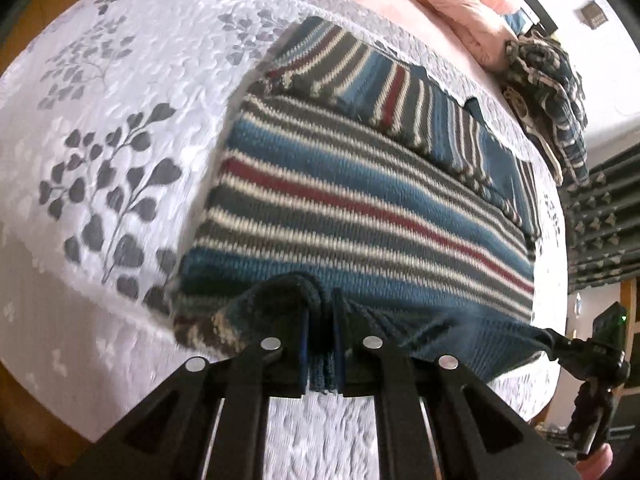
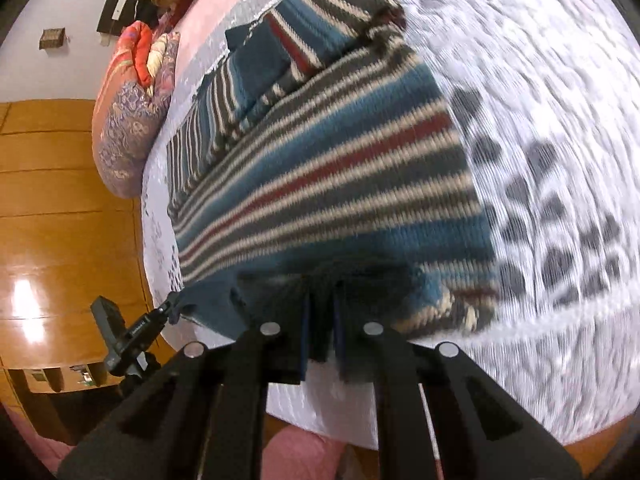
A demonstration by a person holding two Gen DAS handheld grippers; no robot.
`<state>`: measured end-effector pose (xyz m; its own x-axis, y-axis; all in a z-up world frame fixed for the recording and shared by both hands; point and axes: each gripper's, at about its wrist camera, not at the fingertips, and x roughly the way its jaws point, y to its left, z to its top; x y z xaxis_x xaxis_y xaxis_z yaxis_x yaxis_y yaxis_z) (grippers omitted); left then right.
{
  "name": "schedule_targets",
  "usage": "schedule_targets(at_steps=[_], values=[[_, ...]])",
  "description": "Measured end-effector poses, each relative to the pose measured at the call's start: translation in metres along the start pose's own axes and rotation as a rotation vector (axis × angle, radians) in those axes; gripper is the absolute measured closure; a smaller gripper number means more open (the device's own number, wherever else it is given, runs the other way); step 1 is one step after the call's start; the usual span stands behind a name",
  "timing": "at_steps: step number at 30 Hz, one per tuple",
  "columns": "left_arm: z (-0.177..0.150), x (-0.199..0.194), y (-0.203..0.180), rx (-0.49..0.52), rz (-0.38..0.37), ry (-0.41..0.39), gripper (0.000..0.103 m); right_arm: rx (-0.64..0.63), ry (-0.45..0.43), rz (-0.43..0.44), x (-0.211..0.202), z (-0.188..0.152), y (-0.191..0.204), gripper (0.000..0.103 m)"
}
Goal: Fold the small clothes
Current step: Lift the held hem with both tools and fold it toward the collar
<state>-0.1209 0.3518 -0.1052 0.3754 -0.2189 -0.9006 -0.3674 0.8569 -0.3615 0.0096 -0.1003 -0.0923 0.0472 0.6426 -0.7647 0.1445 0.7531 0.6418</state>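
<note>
1. My left claw [image 1: 322,354] is pressed together on the near hem of the striped sweater [image 1: 360,200].
2. My right claw [image 2: 320,344] pinches that same hem at its other end, though that view is blurred.
3. The sweater lies on the white leaf-patterned bedspread [image 1: 120,120], sleeves folded across its far part.

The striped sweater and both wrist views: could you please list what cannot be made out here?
- Left wrist view: the striped sweater hem is hidden inside the left gripper.
- Right wrist view: bedspread pattern is motion-blurred; the hem is hidden inside the right gripper.
- Both views: sweater's underside is hidden by itself.
</note>
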Motion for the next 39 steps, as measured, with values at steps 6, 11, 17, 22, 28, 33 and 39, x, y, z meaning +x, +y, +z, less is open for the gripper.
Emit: schedule_targets(at_steps=[6,11,17,22,28,33,39], values=[[0.022,0.024,0.008,-0.025,-0.006,-0.003,0.094,0.025,0.013,0.003,0.022,0.035,-0.01,0.094],[0.031,0.044,0.017,-0.042,-0.01,0.029,0.093,0.041,0.041,-0.015,0.038,0.047,-0.021,0.094],[0.039,0.052,0.022,-0.057,-0.035,0.062,0.09,0.067,0.067,-0.009,0.045,0.056,-0.028,0.092],[0.046,0.044,0.03,-0.1,-0.094,0.104,0.088,0.058,0.075,-0.016,0.035,0.056,-0.024,0.086],[0.049,0.024,0.037,-0.134,-0.157,0.125,0.084,-0.016,0.008,-0.113,0.002,0.058,-0.012,0.043],[0.056,0.006,0.05,-0.183,-0.133,0.088,0.065,-0.101,0.005,-0.127,-0.007,0.063,0.004,0.043],[0.071,-0.003,0.039,-0.055,-0.075,0.057,0.063,-0.329,0.074,-0.212,0.014,0.065,0.039,0.043]])
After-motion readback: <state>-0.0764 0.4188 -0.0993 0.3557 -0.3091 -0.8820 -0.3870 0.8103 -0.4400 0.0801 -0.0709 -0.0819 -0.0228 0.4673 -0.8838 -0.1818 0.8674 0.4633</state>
